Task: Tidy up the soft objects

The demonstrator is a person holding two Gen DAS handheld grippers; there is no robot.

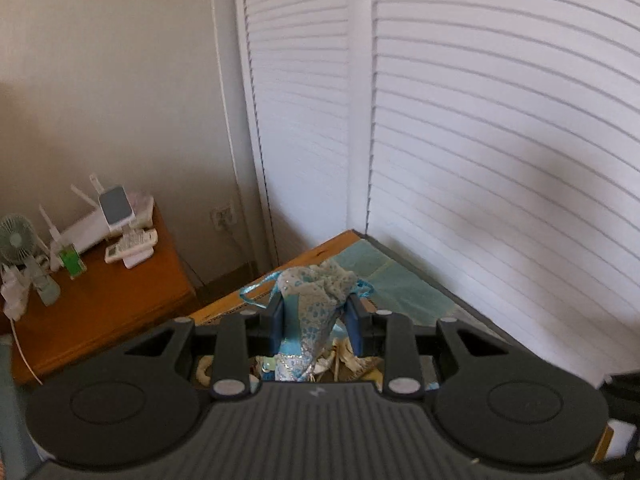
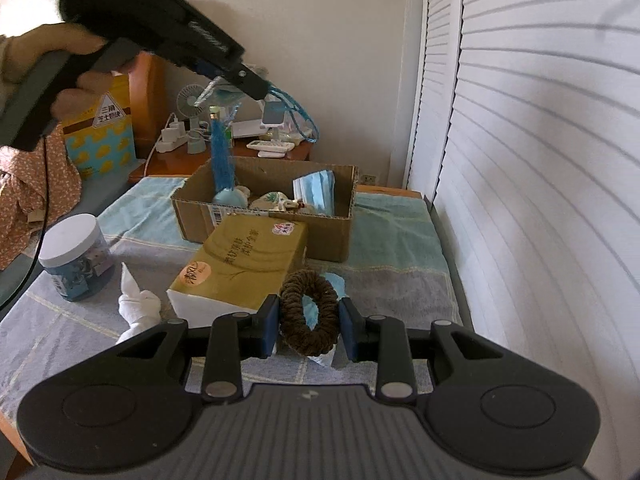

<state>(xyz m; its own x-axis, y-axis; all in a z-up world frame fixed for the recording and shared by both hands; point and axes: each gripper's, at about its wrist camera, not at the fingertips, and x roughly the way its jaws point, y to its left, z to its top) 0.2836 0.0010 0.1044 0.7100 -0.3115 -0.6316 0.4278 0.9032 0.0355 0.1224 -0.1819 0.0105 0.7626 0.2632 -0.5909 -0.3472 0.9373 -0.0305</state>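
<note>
Left gripper (image 1: 316, 316) clamps a blue pouch (image 1: 316, 300), right gripper (image 2: 308, 322) grips, apparently, a brown scrunchie (image 2: 306, 308) above the towel (image 2: 396, 248)

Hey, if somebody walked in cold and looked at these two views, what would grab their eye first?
Probably the left gripper, raised above the cardboard box with a sparkly blue pouch pinched in its jaws, ribbons dangling. Next, the brown scrunchie between the right gripper's jaws, low over the towel-covered table. The yellow tissue pack lies just in front of the box.
</note>
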